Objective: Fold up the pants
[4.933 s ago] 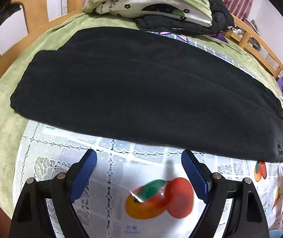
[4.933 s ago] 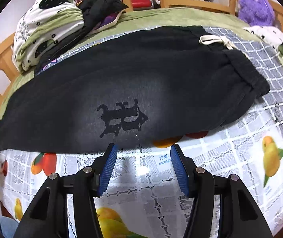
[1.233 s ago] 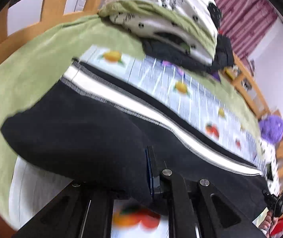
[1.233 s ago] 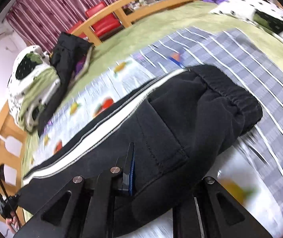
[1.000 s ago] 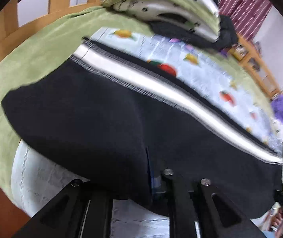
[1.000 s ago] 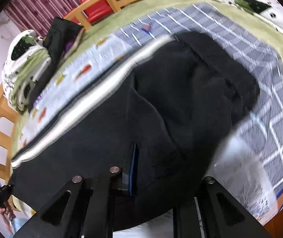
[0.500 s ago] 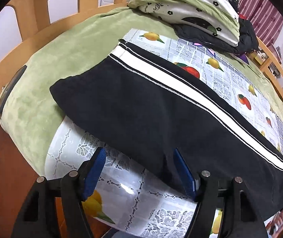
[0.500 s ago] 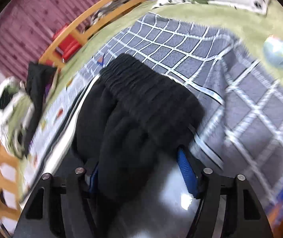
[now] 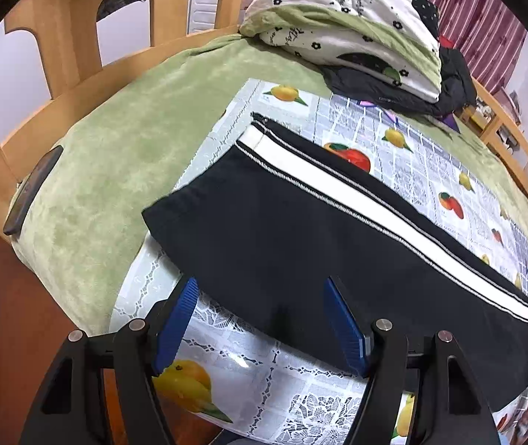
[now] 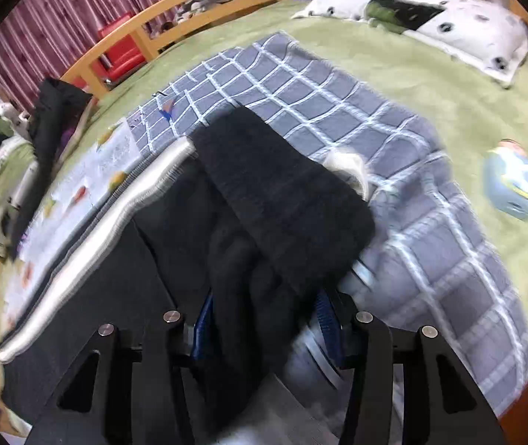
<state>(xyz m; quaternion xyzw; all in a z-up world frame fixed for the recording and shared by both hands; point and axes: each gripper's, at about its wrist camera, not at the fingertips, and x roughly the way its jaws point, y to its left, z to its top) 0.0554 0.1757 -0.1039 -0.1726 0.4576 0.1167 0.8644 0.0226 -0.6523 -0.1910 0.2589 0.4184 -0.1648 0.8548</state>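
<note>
The black pants lie folded lengthwise on the fruit-print cloth across the bed. My left gripper stands spread at their near edge, the pads not pressing the fabric. My right gripper is closing around the bunched waistband; this view is blurred, so I cannot tell if the pads touch it.

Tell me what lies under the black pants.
The black pants lie on a fruit-print cloth; the waistband rests on a grey checked blanket, both spread over the green bedspread. Anything beneath the fabric itself is covered.
</note>
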